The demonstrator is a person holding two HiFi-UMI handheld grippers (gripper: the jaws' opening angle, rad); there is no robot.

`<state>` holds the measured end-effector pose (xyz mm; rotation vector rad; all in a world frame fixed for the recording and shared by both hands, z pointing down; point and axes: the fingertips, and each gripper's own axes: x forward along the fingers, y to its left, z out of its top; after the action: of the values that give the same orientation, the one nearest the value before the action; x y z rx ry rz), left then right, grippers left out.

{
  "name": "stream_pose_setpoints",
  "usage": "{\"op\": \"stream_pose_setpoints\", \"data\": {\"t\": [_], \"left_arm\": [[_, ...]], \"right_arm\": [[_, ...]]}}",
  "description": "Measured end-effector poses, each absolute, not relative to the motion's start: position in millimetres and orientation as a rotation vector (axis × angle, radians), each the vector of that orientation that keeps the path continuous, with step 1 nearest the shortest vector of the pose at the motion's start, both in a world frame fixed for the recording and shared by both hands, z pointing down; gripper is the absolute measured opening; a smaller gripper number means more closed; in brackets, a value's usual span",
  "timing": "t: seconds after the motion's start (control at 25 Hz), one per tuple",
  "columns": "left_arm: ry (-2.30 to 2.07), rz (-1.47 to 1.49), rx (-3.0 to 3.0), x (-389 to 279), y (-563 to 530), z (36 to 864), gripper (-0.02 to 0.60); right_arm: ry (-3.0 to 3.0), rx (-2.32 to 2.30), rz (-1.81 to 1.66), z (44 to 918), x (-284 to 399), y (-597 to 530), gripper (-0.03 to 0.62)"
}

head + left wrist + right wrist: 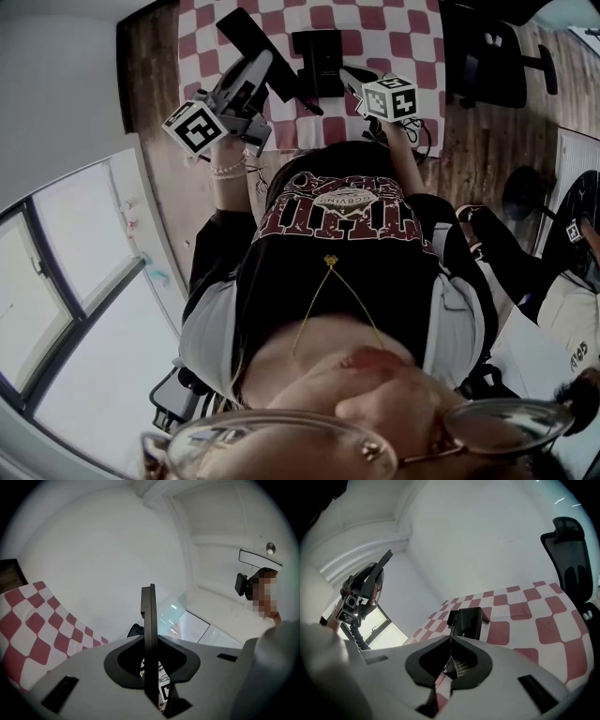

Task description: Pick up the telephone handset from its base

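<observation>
Handset (246, 36), black and long, is clear of its base (317, 58) and in the air to the base's left, clamped in the left claw (267, 70), which grips it across its length. From the right gripper view the handset shows high against the pale wall, with a coiled cord (355, 632) hanging below it. The base stands alone on the red-and-white checked cloth (394, 28) that covers the bench (187, 56). The right claw (352, 77) hovers just beside the base on its right; its jaws are pressed together with nothing between them. A black office chair (492, 56) stands on the wooden floor beyond the bench's right edge.
</observation>
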<state>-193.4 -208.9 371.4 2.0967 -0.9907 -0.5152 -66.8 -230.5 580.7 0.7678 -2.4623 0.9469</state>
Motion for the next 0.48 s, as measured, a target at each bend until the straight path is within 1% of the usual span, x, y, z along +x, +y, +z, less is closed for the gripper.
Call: {"op": "stream_pose_setpoints", "data": {"t": [0.48], "left_arm": [[-0.96, -0.553, 2.099, -188.2, -207.3, 368.6, 0.08]], "right_arm": [[-2.483, 0.755, 0.925, 570.9, -68.6, -237.1, 0.018]]}}
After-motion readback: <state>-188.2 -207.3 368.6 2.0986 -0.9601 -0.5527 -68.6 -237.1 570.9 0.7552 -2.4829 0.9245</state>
